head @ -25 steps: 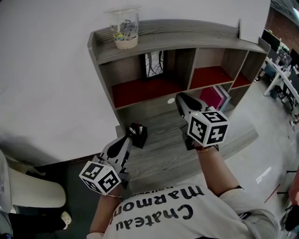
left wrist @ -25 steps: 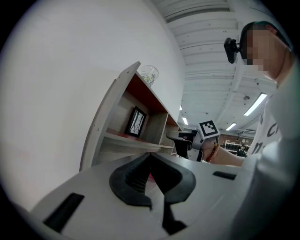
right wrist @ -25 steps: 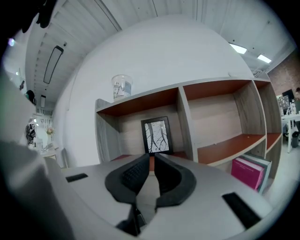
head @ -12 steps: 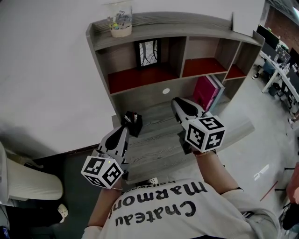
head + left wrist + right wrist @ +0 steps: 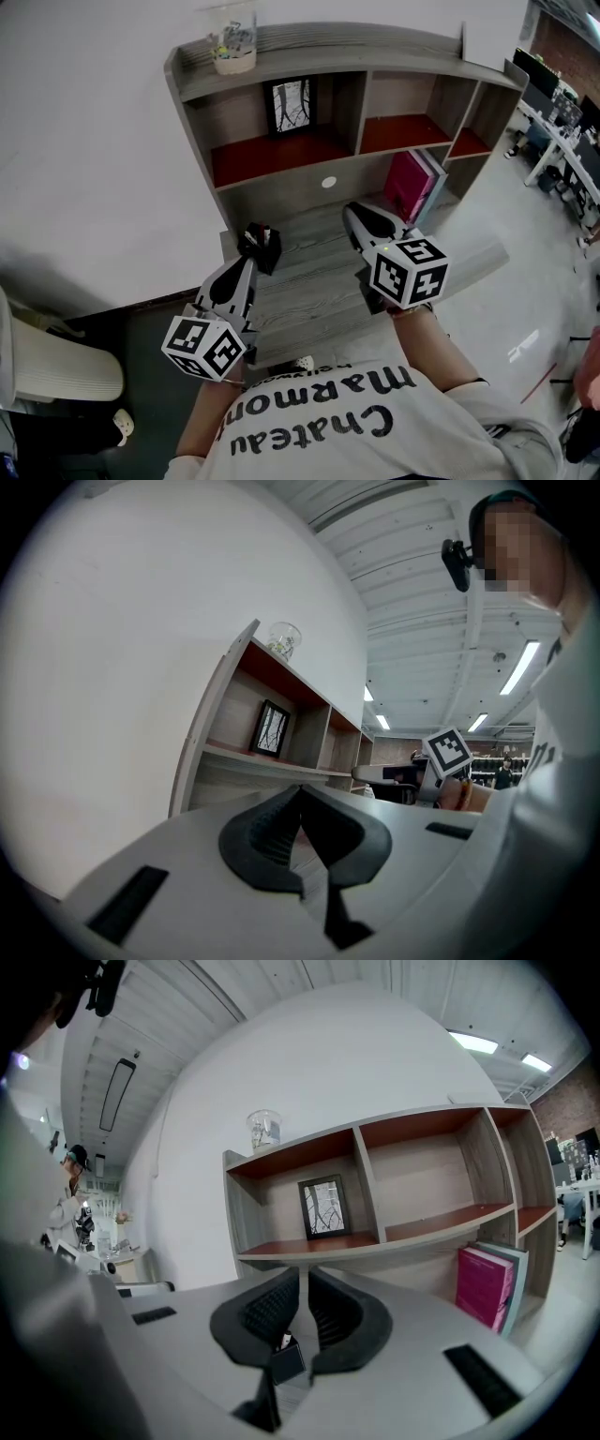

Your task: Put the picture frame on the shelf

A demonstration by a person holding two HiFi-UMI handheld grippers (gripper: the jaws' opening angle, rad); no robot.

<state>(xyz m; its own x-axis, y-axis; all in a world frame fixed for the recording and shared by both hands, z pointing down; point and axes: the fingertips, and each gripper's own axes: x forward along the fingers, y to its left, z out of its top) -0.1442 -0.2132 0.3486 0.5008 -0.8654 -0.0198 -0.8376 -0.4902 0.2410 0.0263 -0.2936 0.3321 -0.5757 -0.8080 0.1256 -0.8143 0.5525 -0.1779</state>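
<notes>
- Picture frame (image 5: 289,105) stands upright in the left compartment of the shelf (image 5: 328,42), on the red board and close to the divider. From the right gripper view it sits square, facing out.
- Left gripper (image 5: 260,246) hangs low over the grey desk (image 5: 309,291), well apart from the frame. Its jaws are pressed together with nothing between them.
- Right gripper (image 5: 355,214) is over the desk too, jaws drawn to a thin slit, empty.
- By my reading the placing is done, so the job now is a clean exit.
- Best to draw both grippers straight back and low, away from the shelf edge, so nothing jogs the board.
- Watch the pink books (image 5: 410,183) just beyond the right gripper, and the plastic cup (image 5: 232,47) on top.
- One last look at whether the frame sits steady.
</notes>
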